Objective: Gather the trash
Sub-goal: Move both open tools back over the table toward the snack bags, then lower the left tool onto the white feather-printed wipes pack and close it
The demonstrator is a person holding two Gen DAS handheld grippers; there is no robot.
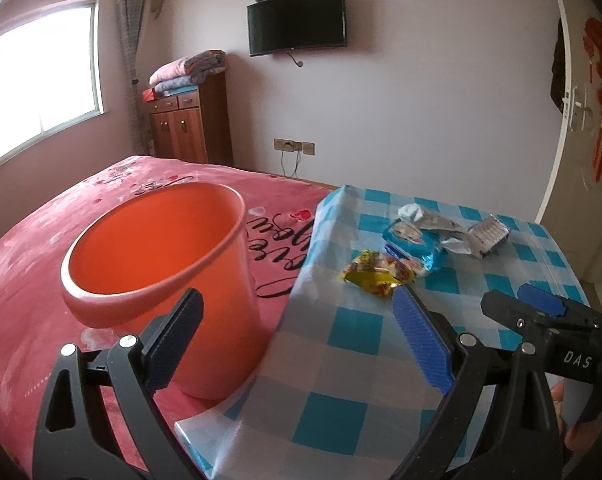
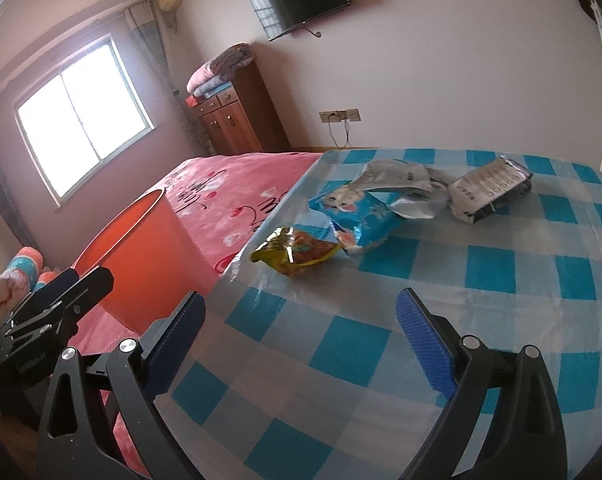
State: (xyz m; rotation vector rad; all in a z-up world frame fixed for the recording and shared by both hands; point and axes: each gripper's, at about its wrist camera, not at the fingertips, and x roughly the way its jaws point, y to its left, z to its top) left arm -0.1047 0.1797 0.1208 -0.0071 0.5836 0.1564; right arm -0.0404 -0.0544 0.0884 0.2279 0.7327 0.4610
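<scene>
An empty orange bin (image 1: 161,256) stands on the pink bed, just left of a table with a blue checked cloth (image 1: 341,360). On the cloth lie a yellow wrapper (image 1: 377,274), a blue snack bag (image 1: 411,246), a crumpled silver wrapper (image 1: 429,220) and a dark packet (image 1: 489,236). My left gripper (image 1: 297,336) is open, straddling the bin's wall and the table edge. My right gripper (image 2: 301,340) is open over the cloth, short of the yellow wrapper (image 2: 295,250), the blue bag (image 2: 357,212), the silver wrapper (image 2: 401,184) and the dark packet (image 2: 489,190). The bin (image 2: 141,256) sits to its left.
The pink bedspread (image 1: 41,280) stretches left toward a window. A wooden cabinet (image 1: 185,124) with folded blankets stands at the far wall under a wall TV (image 1: 297,20). A door (image 1: 589,120) is at the right. A hand (image 1: 569,420) holds the right gripper's handle.
</scene>
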